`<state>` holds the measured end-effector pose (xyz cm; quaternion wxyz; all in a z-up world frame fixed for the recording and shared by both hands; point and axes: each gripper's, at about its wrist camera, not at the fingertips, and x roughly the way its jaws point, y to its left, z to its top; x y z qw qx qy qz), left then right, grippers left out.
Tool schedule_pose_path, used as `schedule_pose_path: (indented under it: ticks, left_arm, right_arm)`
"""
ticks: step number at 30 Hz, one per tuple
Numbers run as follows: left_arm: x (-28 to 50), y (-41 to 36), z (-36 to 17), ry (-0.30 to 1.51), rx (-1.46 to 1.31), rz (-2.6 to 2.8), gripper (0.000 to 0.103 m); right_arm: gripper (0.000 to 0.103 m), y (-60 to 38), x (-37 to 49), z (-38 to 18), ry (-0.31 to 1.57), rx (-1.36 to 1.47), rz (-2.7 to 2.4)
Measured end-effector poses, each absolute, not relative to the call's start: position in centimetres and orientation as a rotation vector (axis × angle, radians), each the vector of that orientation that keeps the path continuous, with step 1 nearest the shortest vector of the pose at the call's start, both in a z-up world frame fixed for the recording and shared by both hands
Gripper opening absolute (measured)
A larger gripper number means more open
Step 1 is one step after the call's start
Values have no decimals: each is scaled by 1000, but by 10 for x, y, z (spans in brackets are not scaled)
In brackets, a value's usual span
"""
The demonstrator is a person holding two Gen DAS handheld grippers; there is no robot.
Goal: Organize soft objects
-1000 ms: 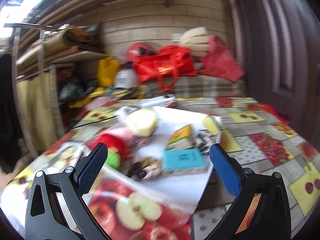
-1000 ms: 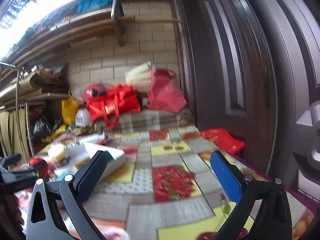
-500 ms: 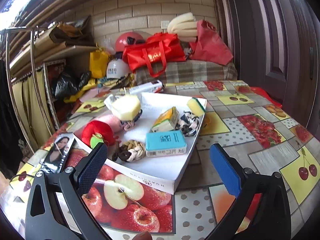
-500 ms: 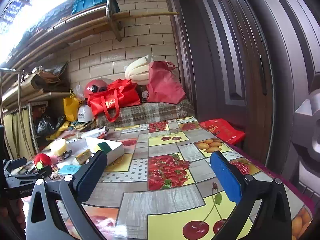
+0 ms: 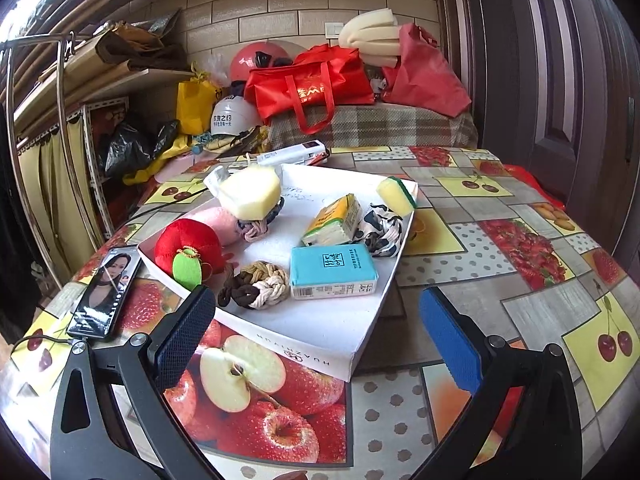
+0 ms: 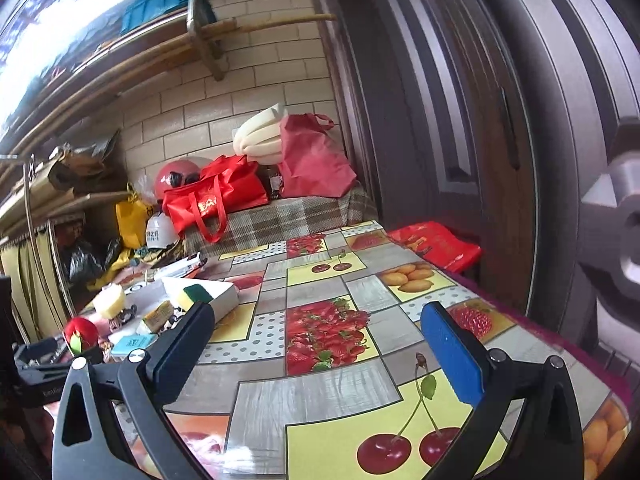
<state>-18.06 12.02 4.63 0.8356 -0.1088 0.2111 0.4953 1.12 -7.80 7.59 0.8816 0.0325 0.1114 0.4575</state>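
Your left gripper (image 5: 316, 336) is released, blue-padded jaws spread wide with nothing between them, hovering just at the near corner of the shallow white cardboard tray (image 5: 320, 354). Your right gripper (image 6: 316, 354) is also spread and empty, over bare fruit-print oilcloth table (image 6: 332, 276), well to the right of the tray (image 6: 224, 300).

Everything soft sits in that tray. Near edge: brown-and-cream knotted rope ball (image 5: 256, 285), and just right of it a teal rectangular tissue pack (image 5: 333, 271). Left side of the tray: red plush apple with a green leaf (image 5: 188, 250), a pale pink plush piece (image 5: 220, 220) behind it. Far-left: pale yellow sponge block (image 5: 250, 193) resting on a pink-grey knotted rope ball (image 5: 256, 227). Middle: yellow-green tissue pack (image 5: 334, 220), touching a black-and-white patterned cloth scrunchie (image 5: 380, 229) to its right. Far-right corner: yellow sponge with green scouring face (image 5: 396, 195), propped on the tray rim.

Left of the tray, a black smartphone (image 5: 106, 292) lies flat on the table, screen lit. Beyond the tray's far edge: a white box-like device (image 5: 294, 153).
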Motion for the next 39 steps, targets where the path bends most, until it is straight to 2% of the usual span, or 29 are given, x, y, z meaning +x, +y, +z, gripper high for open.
schedule_pose_path:
  ticks: [39]
  left_arm:
    - [-180, 122, 40, 447, -245, 1031, 103]
  right_arm:
    - [103, -74, 14, 77, 246, 55, 965]
